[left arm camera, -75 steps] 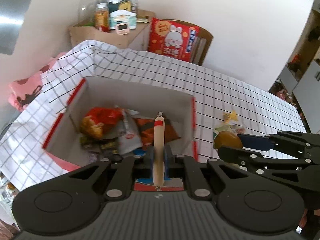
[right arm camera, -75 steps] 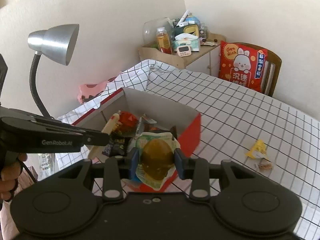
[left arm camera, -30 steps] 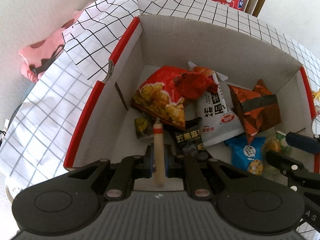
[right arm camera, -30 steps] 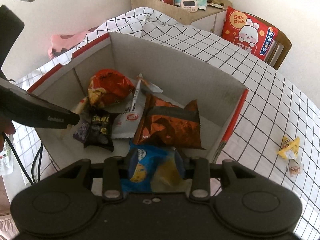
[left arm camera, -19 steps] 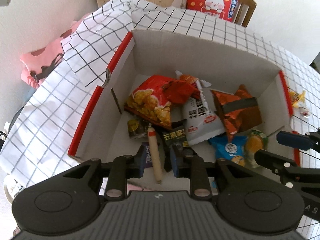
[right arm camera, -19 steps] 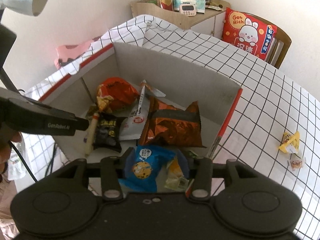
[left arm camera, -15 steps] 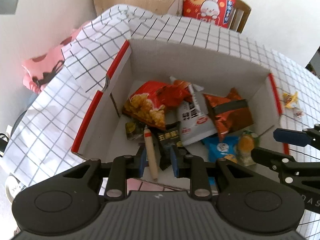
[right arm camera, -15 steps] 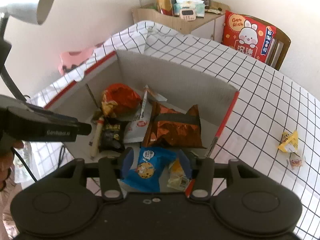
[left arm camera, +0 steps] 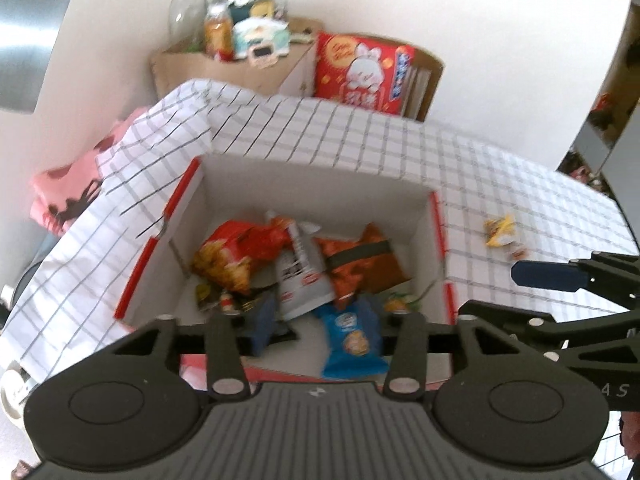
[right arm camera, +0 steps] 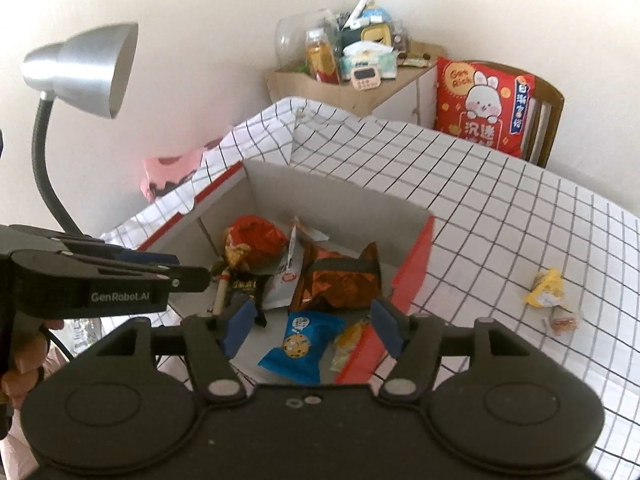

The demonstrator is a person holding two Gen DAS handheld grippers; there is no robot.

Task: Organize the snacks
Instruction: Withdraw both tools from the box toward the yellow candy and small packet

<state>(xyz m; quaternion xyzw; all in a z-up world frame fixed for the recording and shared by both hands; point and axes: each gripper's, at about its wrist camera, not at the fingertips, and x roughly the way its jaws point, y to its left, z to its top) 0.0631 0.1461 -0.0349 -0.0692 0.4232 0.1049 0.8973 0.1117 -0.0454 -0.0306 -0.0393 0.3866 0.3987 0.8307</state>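
A red and white cardboard box [left arm camera: 436, 216] [right arm camera: 416, 264] stands on the checked tablecloth and holds several snack packs. The sausage stick [right arm camera: 221, 292] lies at the box's left side, its tip showing in the left wrist view [left arm camera: 226, 303]. The yellow-green snack pack [right arm camera: 349, 338] lies at the box's near right, next to a blue cookie pack [left arm camera: 350, 332] [right arm camera: 300, 338]. My left gripper [left arm camera: 320, 320] is open and empty above the box's near edge. My right gripper [right arm camera: 312, 320] is open and empty above the box. A yellow packet [left arm camera: 500, 229] [right arm camera: 546, 286] and a small candy [right arm camera: 560, 322] lie on the cloth to the right.
A silver desk lamp [right arm camera: 80, 76] stands left of the box. A wooden shelf [right arm camera: 360, 84] with bottles and a timer stands at the back. A red rabbit cushion [right arm camera: 482, 104] sits on a chair. Pink cloth [left arm camera: 64, 196] lies past the table's left edge.
Both grippers let go of their snacks, the sausage stick and the yellow-green pack, into the box, opened wide, and have risen and pulled back from the box.
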